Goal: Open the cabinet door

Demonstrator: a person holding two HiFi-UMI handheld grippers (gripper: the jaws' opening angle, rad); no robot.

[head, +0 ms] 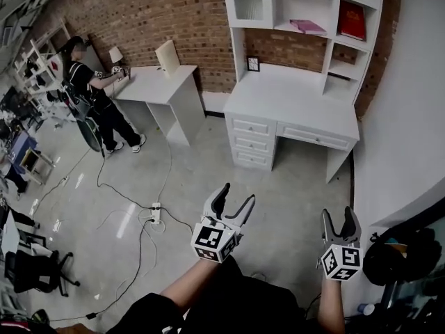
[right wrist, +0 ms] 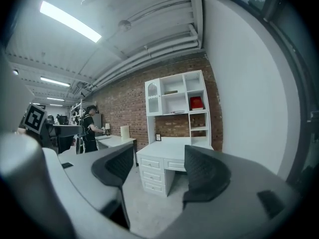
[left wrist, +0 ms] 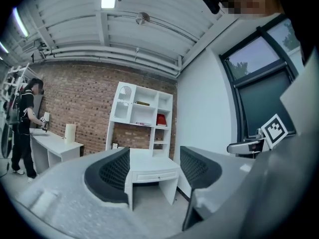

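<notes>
The cabinet door [head: 248,2], white with an arched glass pane, is closed at the upper left of the white hutch above the desk [head: 292,99] against the brick wall. It also shows small in the left gripper view, door [left wrist: 124,103], and in the right gripper view, door [right wrist: 153,101]. My left gripper [head: 236,197] is open and holds nothing, well short of the desk over the floor. My right gripper [head: 339,218] is open too, level with it to the right. Both point toward the desk; left gripper [left wrist: 152,171] and right gripper [right wrist: 159,168] frame it between bare pads.
A second white desk [head: 156,85] stands to the left with a person [head: 94,96] at it. A power strip [head: 154,214] and cables lie on the floor ahead of me on the left. A black bag [head: 396,256] sits at the right by the white wall. A red book [head: 352,21] stands in the hutch.
</notes>
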